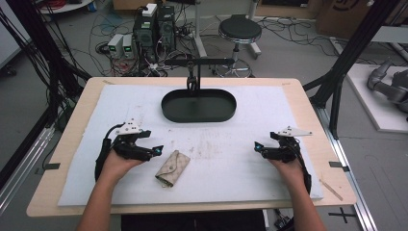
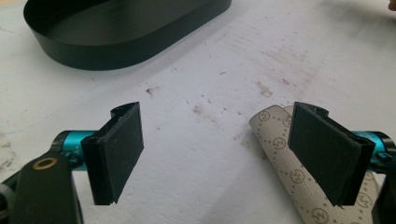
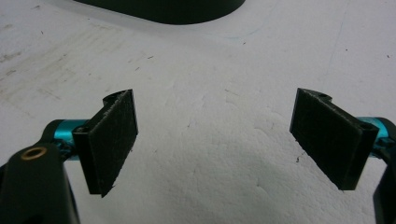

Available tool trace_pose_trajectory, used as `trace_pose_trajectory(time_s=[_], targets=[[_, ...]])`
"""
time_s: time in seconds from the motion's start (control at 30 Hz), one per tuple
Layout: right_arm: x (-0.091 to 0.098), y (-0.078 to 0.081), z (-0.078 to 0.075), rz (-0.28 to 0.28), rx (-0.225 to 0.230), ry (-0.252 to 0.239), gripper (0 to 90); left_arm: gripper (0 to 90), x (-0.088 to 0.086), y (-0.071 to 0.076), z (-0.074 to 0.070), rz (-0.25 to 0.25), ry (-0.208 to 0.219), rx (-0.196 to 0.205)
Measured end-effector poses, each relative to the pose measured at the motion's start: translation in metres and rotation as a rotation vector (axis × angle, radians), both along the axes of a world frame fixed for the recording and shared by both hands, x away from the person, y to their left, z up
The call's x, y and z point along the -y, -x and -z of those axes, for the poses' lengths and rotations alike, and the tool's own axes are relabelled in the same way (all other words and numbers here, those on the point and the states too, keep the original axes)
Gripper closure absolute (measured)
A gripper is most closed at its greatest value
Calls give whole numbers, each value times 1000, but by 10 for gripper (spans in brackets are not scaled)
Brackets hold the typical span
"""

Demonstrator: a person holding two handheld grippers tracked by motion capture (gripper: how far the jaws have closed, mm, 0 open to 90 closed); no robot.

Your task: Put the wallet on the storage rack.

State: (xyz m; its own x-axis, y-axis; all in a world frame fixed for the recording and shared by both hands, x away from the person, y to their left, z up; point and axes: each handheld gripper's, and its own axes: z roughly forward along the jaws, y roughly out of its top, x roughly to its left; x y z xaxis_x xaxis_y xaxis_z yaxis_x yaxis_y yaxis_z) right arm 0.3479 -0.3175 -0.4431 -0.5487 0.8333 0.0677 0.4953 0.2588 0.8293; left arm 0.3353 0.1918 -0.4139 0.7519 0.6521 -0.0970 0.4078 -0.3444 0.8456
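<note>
A big wooden bench [image 1: 77,120] holds a white foam mat [image 1: 260,120] with brown smudges on it. A black oval tray [image 1: 198,105] sits at the far middle of the mat, and it looks bare inside. Nearer the person than the tray and off to its left lies a small beige pouch [image 1: 172,168]. The pouch is flat and soft, with little round marks and rows of dots all over it. Its long side runs slantwise, with one end pointing back toward the tray and the other end pointing toward the person. The left claw [image 1: 156,150] is near and to the left of the tray, just beside the pouch. In the left gripper view its jaws are spread wide with nothing between them, and the pouch [image 2: 299,177] lies under the right-hand jaw. The right claw [image 1: 258,146] is near and to the right of the tray, well apart from the pouch. Its jaws are spread wide too, over bare mat, holding nothing.
</note>
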Motion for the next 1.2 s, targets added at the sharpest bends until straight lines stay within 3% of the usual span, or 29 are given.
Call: trace_pose_trajectory(time_s=[0.2, 0.6, 0.93, 1.2], targets=[[-1, 1, -1, -8, 4, -5, 154, 182, 9, 16, 6, -9, -11, -28], [-2, 2, -1, -3, 4, -6, 154, 170, 35, 39, 12, -25, -80, -53], [-2, 1, -1, -5, 5, -8, 154, 169, 51, 49, 21, -68, -53, -74], [-2, 1, -1, -6, 5, -7, 154, 169, 64, 58, 24, -48, -88, -63]])
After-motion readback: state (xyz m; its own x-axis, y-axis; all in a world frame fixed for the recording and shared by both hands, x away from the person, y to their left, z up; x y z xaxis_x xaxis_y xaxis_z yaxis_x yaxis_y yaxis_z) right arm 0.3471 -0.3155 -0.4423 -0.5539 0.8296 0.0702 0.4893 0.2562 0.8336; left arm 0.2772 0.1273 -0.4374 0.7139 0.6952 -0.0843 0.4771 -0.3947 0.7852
